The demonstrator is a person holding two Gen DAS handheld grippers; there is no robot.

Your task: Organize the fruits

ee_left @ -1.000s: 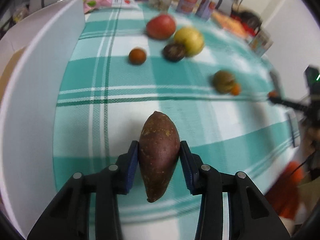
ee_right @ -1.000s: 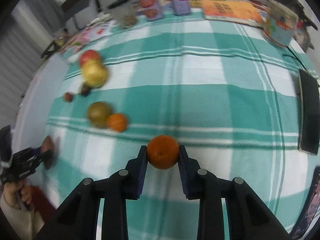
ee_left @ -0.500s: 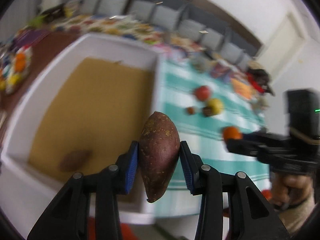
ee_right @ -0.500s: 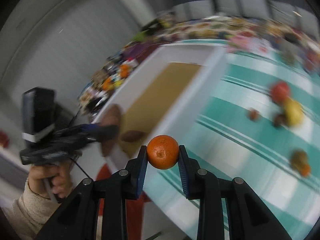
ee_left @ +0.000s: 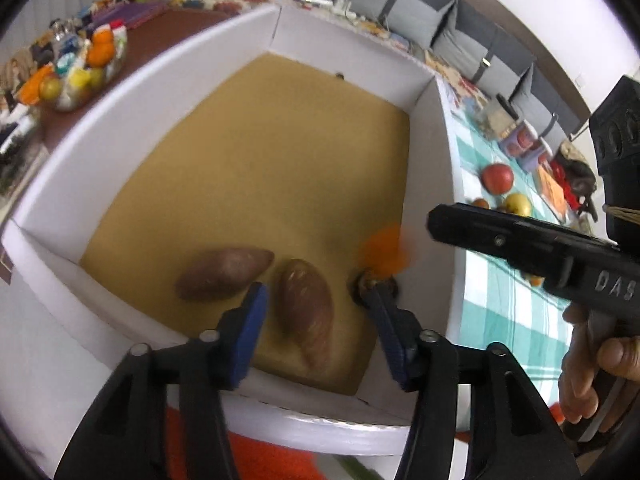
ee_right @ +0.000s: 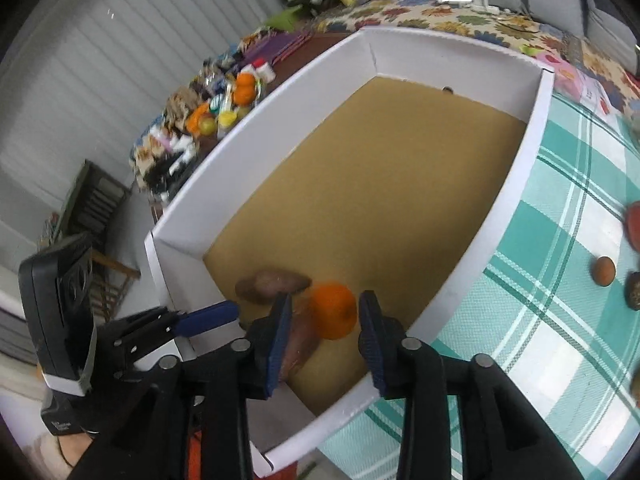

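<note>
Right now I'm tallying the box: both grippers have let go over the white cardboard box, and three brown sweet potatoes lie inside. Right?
Not three. The left wrist view shows two brown sweet potatoes in the white cardboard box. The left gripper and right gripper have indeed just opened; the orange is released.

grey sofa cushions [ee_left: 404,8], white walls [ee_right: 80,60]
</note>
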